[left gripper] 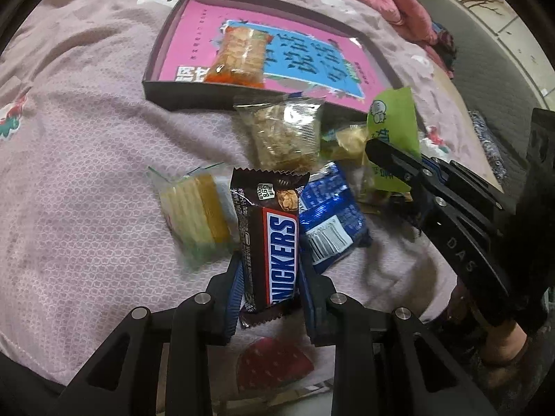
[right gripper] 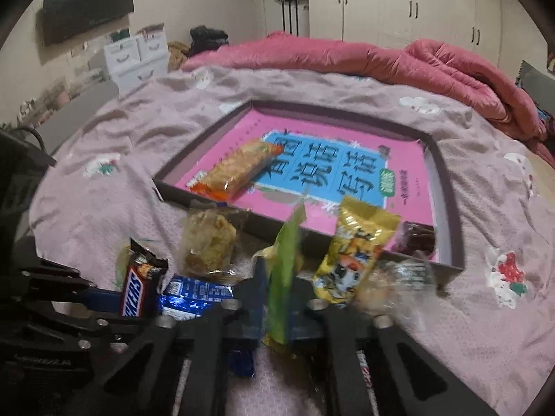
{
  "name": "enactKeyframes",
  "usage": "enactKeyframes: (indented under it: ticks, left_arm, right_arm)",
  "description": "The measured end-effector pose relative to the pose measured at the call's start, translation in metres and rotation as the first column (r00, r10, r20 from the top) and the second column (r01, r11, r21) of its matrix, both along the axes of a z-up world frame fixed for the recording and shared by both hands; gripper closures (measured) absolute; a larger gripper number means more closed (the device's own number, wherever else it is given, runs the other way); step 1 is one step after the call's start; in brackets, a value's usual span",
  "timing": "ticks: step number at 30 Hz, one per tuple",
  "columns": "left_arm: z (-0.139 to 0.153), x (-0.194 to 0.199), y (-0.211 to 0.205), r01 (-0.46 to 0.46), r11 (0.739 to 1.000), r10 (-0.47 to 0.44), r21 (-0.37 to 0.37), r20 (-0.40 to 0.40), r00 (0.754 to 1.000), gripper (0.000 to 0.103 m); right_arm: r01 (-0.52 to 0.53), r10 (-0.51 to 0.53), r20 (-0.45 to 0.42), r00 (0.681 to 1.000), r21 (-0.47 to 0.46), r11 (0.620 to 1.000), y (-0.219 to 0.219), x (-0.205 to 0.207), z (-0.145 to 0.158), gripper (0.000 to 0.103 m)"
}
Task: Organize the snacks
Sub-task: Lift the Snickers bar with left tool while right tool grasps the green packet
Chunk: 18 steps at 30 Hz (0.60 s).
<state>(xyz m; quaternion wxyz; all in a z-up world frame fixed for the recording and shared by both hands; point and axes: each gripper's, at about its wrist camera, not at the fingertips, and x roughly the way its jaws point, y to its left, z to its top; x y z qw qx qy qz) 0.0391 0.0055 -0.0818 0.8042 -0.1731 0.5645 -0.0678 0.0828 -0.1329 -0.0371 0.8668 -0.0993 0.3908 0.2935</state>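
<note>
My left gripper (left gripper: 269,277) is shut on a brown Snickers bar (left gripper: 270,239), held above the pink bedsheet; it also shows in the right wrist view (right gripper: 138,286). My right gripper (right gripper: 277,298) is shut on a green snack packet (right gripper: 282,270), also seen in the left wrist view (left gripper: 392,138). A dark box (left gripper: 154,86) with a pink and blue book inside holds an orange cracker packet (left gripper: 239,57). A clear packet of pale crisps (left gripper: 284,131), a blue packet (left gripper: 329,215), a yellow wafer packet (left gripper: 197,211) and a yellow cartoon packet (right gripper: 353,253) lie before the box.
A dark red snack (right gripper: 418,237) sits in the box's near right corner (right gripper: 451,260). A clear wrapped snack (right gripper: 399,284) lies right of the yellow packet. A rumpled red quilt (right gripper: 416,66) lies at the bed's far side. Wardrobes (right gripper: 399,3) and white drawers (right gripper: 135,55) stand beyond.
</note>
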Motion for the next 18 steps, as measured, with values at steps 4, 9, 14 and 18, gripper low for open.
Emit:
enactKeyframes:
  ticks: [4, 9, 14, 18]
  left_arm:
    - [-0.003, 0.001, 0.001, -0.004, 1.000, 0.004, -0.004, -0.019, 1.000, 0.073]
    - [-0.004, -0.001, 0.001, 0.000, 1.000, 0.000, -0.005, -0.025, 1.000, 0.073]
    - [-0.004, -0.002, 0.001, 0.002, 1.000, -0.002, -0.002, -0.023, 1.000, 0.073]
    - [-0.005, 0.001, 0.000, 0.002, 1.000, -0.002, -0.005, -0.025, 1.000, 0.073]
  right_arm:
    - [0.020, -0.021, -0.063, 0.998, -0.014, 1.000, -0.001, 0.010, -0.010, 0.096]
    - [-0.004, 0.003, -0.064, 0.998, -0.014, 1.000, 0.006, 0.011, -0.010, 0.091]
    - [-0.023, 0.016, -0.080, 0.997, -0.091, 0.996, 0.025, 0.015, -0.021, 0.073]
    - [-0.009, 0.002, -0.105, 0.994, -0.073, 0.997, 0.027, 0.022, -0.025, 0.070]
